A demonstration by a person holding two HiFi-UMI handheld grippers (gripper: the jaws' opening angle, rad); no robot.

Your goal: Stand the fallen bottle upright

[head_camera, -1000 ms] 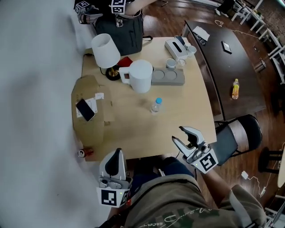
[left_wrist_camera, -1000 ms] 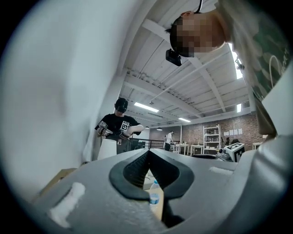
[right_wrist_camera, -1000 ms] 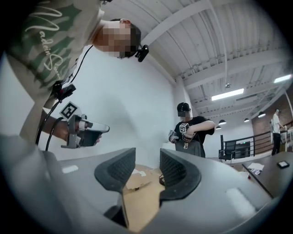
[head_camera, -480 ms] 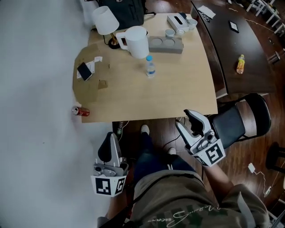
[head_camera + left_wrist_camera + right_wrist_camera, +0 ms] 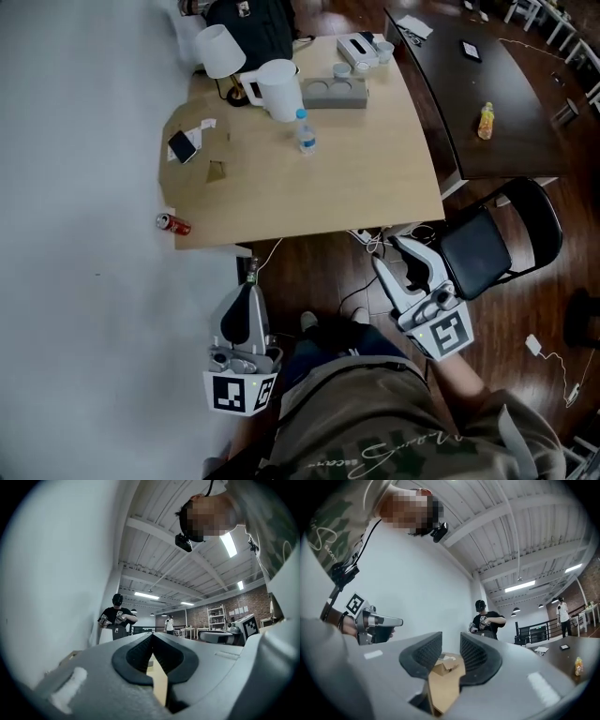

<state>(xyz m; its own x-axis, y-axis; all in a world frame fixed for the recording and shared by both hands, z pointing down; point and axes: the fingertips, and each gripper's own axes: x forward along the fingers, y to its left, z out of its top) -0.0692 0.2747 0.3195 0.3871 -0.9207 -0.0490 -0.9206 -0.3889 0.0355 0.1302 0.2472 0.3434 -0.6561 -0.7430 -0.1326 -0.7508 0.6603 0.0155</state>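
Note:
A clear water bottle [image 5: 304,131] with a blue cap stands upright on the light wooden table [image 5: 375,187], near its far side. Both grippers are held off the table's near edge, above the dark floor, well short of the bottle. The tips of my left gripper [image 5: 246,292] meet, and in the left gripper view this gripper [image 5: 152,637] holds nothing. My right gripper [image 5: 403,258] points toward the table. In the right gripper view its [image 5: 451,639] jaws are closing with a narrow gap and nothing between them.
On the table stand a white pitcher [image 5: 278,89], lamp [image 5: 218,50], grey tray [image 5: 334,91], tissue box [image 5: 357,44] and cardboard with a phone [image 5: 181,146]. A red can [image 5: 172,223] lies at the left corner. A black chair [image 5: 487,239] and dark table [image 5: 478,103] are on the right. Another person [image 5: 483,620] stands beyond.
Both grippers have drawn back from the table toward the body, and the table now sits farther off in the head view. The bottle has stayed upright in place.

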